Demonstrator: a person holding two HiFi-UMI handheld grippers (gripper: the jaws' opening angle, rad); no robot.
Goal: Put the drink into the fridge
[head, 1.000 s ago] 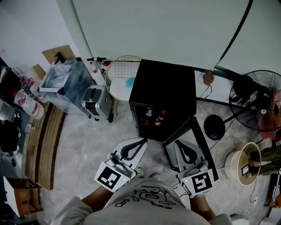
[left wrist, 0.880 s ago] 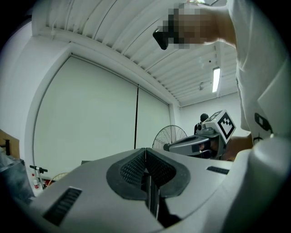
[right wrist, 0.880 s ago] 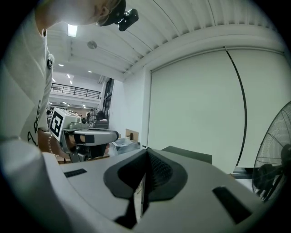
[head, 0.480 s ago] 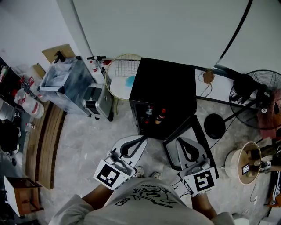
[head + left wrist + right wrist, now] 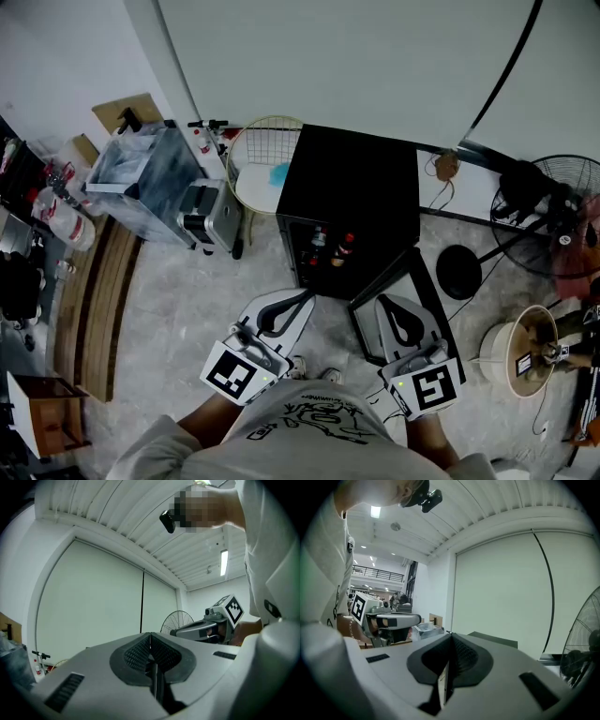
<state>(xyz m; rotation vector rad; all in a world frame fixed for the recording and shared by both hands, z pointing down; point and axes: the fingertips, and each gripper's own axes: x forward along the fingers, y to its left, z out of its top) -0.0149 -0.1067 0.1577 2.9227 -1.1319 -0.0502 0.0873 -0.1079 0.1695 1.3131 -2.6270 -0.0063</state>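
— Nothing had really moved since a second before: the left hand-held gripper (image 5: 307,299) and the right hand-held gripper (image 5: 383,305) hung where they had been, in front of the person's shirt (image 5: 309,424), and the black fridge (image 5: 352,187) stood open as before. Did you get a look at the drink?

— Only from the head view, and small. Two bottles stood side by side inside the open fridge, just behind its front edge. The left drink (image 5: 319,240) showed a pale top, the right drink (image 5: 345,247) a red patch near its top; more than that I could not make out.

— And the left hand-held gripper?

— Its jaws were pressed together with nothing between them, and it pointed towards the fridge's lower left corner. Both bottles sat beyond its tips and slightly to the right, well apart from it, with a strip of floor (image 5: 187,300) in between.

— What about the other side?

— The right hand-held gripper was closed too, and empty. In the head view it lay across the fridge door (image 5: 420,277), which was swung open to the right of the cabinet. The bottles stood ahead of it and to the left, again clear of its tips.
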